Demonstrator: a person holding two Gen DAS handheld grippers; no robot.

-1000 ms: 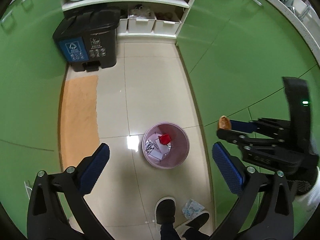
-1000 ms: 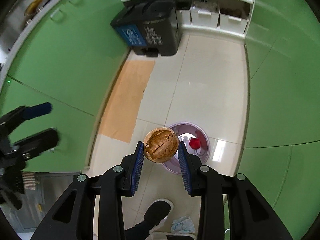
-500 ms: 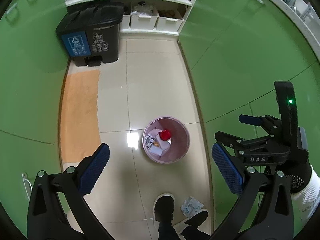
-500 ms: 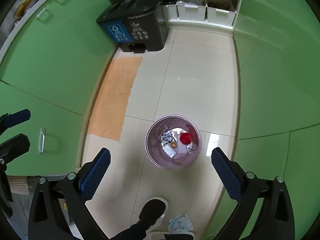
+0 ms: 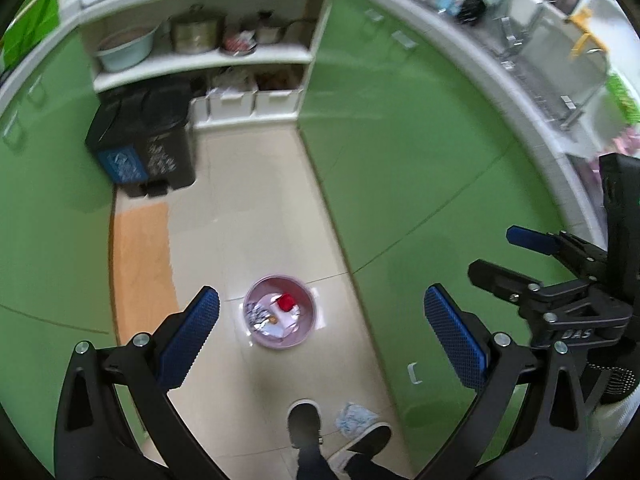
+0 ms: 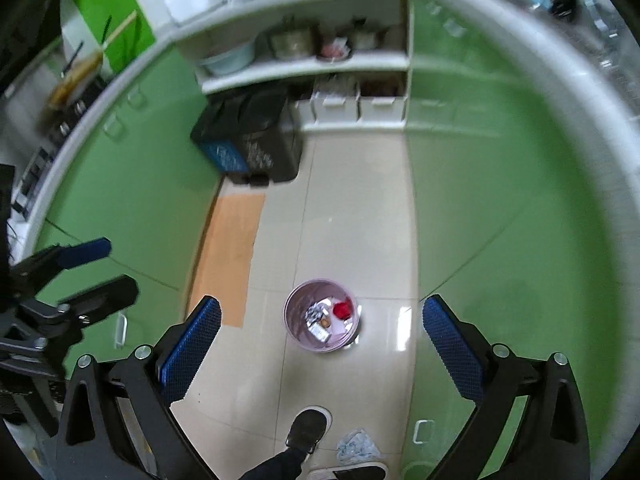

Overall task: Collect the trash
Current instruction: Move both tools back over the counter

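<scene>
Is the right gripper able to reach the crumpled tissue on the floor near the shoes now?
Probably yes. The right gripper is open and empty, and the crumpled tissue lies uncovered between the shoes, though far below, so it must descend.

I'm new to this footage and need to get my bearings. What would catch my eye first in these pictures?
The pink bin stands alone on the pale tiled floor, holding a red scrap and crumpled paper. Green cabinets wall both sides, with a black pedal bin at the far end. Both the right gripper and left gripper hang open and empty above.
</scene>
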